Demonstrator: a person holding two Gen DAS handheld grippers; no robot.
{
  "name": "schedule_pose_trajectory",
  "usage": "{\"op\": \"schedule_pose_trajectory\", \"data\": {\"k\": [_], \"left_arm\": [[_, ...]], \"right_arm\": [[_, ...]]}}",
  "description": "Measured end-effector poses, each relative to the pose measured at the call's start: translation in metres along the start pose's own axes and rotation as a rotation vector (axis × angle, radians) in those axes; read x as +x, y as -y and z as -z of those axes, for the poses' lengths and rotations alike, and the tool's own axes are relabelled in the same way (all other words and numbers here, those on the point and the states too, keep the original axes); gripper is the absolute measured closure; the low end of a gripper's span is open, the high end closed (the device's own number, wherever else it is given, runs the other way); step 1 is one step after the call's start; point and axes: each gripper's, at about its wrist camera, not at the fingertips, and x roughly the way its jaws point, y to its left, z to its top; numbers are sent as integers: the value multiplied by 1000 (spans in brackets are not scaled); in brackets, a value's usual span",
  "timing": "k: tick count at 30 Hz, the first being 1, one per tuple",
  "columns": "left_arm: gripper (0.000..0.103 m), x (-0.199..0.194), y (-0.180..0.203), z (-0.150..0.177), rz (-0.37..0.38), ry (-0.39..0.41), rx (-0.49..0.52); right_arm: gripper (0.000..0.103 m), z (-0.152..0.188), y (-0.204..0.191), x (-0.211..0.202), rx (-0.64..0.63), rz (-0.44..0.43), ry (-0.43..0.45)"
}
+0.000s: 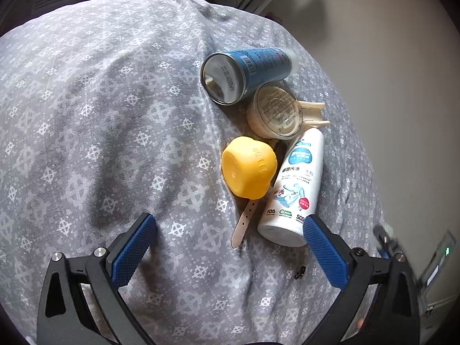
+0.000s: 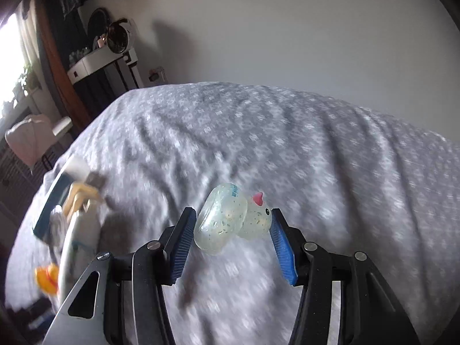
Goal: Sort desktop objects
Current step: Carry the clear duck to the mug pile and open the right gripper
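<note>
In the left wrist view, my left gripper [image 1: 227, 238] is open and empty above a grey patterned cloth [image 1: 100, 115]. Ahead of it lie a yellow cup [image 1: 248, 168], a white spray bottle [image 1: 296, 189], a clear lidded jar [image 1: 274, 110], a blue can [image 1: 247, 70] and a pale watch strap [image 1: 244, 224]. In the right wrist view, my right gripper [image 2: 233, 227] is shut on a translucent speckled chick toy [image 2: 230, 220] with a red crest, held above the cloth [image 2: 316, 143]. The same pile shows blurred at the left [image 2: 72, 210].
A pale clip [image 1: 314, 113] lies beside the jar. A small dark bit [image 1: 300, 271] lies on the cloth near my right finger. A wall [image 2: 287, 28] stands behind the cloth. A shelf with a round mirror [image 2: 118, 37] stands at the far left.
</note>
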Motion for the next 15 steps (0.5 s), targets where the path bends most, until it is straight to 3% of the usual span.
{"op": "schedule_pose_trajectory", "data": {"k": [5, 10, 15], "left_arm": [[0, -4, 2, 3, -7, -22, 10], [0, -12, 8, 10, -27, -21, 28], [0, -6, 25, 23, -102, -55, 153]], "right_arm": [[52, 80, 114, -105, 121, 160, -54], [53, 133, 240, -210, 209, 427, -73], [53, 158, 312, -252, 273, 520, -82]]}}
